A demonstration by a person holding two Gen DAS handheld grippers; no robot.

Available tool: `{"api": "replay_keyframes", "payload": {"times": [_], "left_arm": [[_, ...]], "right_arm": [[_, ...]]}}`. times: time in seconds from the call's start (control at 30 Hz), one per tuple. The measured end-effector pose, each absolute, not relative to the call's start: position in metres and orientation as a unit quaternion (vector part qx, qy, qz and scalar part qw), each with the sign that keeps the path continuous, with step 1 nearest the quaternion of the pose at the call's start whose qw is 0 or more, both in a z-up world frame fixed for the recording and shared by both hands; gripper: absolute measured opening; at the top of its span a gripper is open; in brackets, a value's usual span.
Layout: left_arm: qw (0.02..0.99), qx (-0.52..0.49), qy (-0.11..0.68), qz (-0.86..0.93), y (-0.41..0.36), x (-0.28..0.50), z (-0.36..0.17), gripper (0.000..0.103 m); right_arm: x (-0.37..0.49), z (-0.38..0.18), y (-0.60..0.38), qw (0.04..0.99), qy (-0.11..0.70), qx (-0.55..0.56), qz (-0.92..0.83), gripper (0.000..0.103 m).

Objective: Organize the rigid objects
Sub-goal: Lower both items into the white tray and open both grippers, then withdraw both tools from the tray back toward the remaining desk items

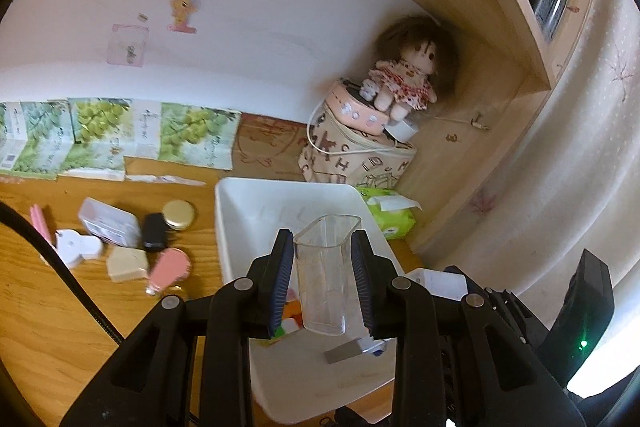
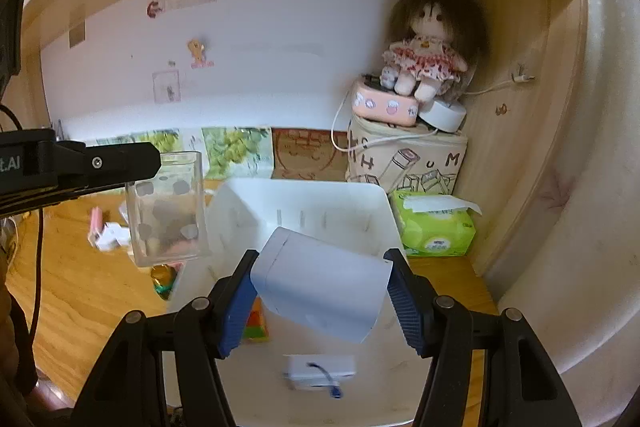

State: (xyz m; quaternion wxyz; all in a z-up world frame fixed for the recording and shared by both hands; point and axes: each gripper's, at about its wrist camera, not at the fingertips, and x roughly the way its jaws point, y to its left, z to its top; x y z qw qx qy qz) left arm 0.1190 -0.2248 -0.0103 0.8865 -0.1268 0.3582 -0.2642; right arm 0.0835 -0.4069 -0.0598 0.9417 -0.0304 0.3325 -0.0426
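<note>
1. Your left tongs (image 1: 322, 279) clamp the clear cup (image 1: 325, 275), upright, above the white bin (image 1: 240, 203).
2. Your right tongs (image 2: 320, 291) grip the white box (image 2: 320, 291), tilted, over the same bin.

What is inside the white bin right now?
The white bin holds a small white item with a blue cord and an orange-green object, partly hidden by the right gripper.

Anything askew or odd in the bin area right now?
Nothing spilled or damaged. The white box sits tilted between the right tongs over the white bin. The left tongs hold the clear container upright. Small items remain scattered on the desk.
</note>
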Motion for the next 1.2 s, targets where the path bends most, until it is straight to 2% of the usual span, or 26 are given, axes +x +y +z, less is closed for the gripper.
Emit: {"api": "replay_keyframes", "payload": {"times": [0.37, 0.53, 0.7, 0.8, 0.87, 0.93, 1.2], "left_arm": [[0.871, -0.134, 0.390, -0.269, -0.272, 0.129, -0.032, 0.033], [0.867, -0.131, 0.399, -0.267, -0.283, 0.136, -0.036, 0.034], [0.873, -0.129, 0.391, -0.259, -0.289, 0.142, -0.035, 0.041], [0.879, -0.131, 0.384, -0.251, -0.290, 0.146, -0.033, 0.055], [0.885, -0.132, 0.375, -0.243, -0.287, 0.147, -0.030, 0.069], [0.890, -0.135, 0.369, -0.232, -0.284, 0.147, -0.029, 0.074], [0.890, -0.148, 0.378, -0.209, -0.265, 0.145, -0.033, 0.077]], "right_arm": [[0.106, -0.087, -0.434, 0.917, 0.392, -0.071, -0.003, 0.063], [0.114, -0.088, -0.440, 0.917, 0.392, -0.074, 0.005, 0.063], [0.120, -0.082, -0.444, 0.924, 0.373, -0.081, 0.005, 0.064], [0.125, -0.082, -0.446, 0.926, 0.369, -0.082, 0.005, 0.064], [0.127, -0.082, -0.446, 0.926, 0.368, -0.081, 0.006, 0.064], [0.128, -0.082, -0.445, 0.926, 0.368, -0.080, 0.009, 0.071], [0.125, -0.082, -0.428, 0.926, 0.369, -0.077, 0.014, 0.075]]}}
